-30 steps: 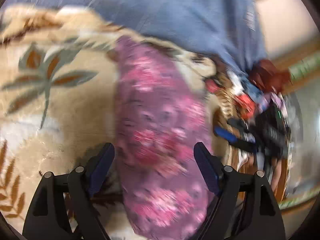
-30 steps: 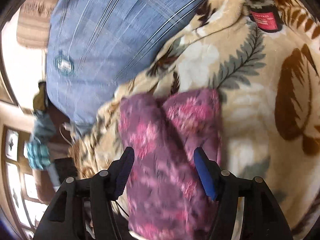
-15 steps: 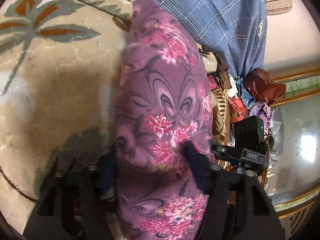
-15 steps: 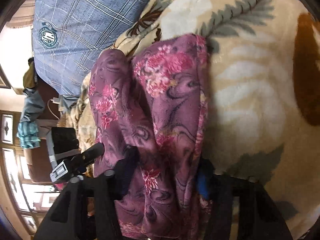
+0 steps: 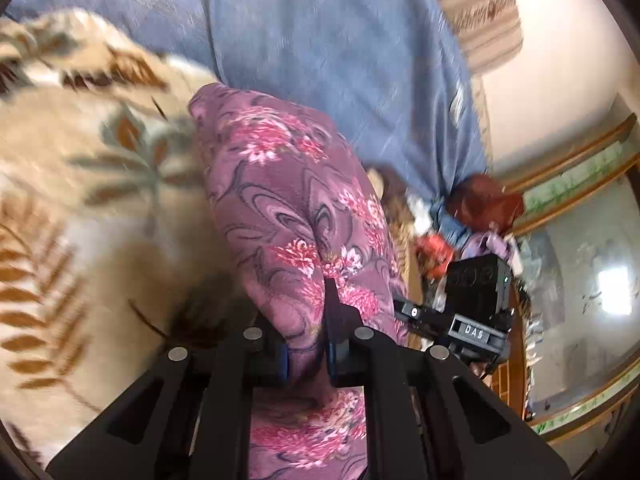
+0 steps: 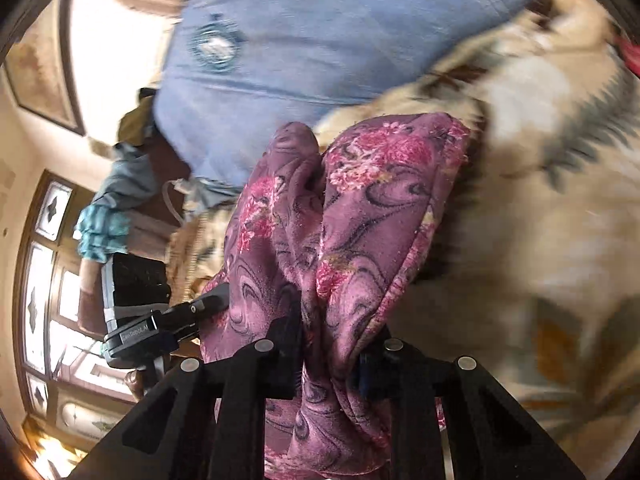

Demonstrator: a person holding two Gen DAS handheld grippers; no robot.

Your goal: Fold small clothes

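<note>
A purple garment with pink flowers [image 5: 288, 200] lies bunched on a beige leaf-patterned blanket [image 5: 80, 200]. My left gripper [image 5: 306, 344] is shut on its near edge, cloth pinched between the fingers. In the right wrist view the same garment [image 6: 352, 216] shows as a folded bundle with two lobes, and my right gripper [image 6: 328, 360] is shut on its near end. The other gripper's black body appears in each view, in the left wrist view [image 5: 464, 320] and in the right wrist view [image 6: 140, 320], close beside the garment.
A blue checked pillow [image 5: 320, 48] lies behind the garment, also in the right wrist view [image 6: 320, 40]. A heap of clothes and a red bag [image 5: 480, 204] sit at the right. The blanket [image 6: 540, 220] spreads to the right. Windows [image 6: 44, 280] stand at the left.
Both grippers were open around the garment a second ago. They have closed on its near edge and the cloth is now lifted and bunched. The views have swung.
</note>
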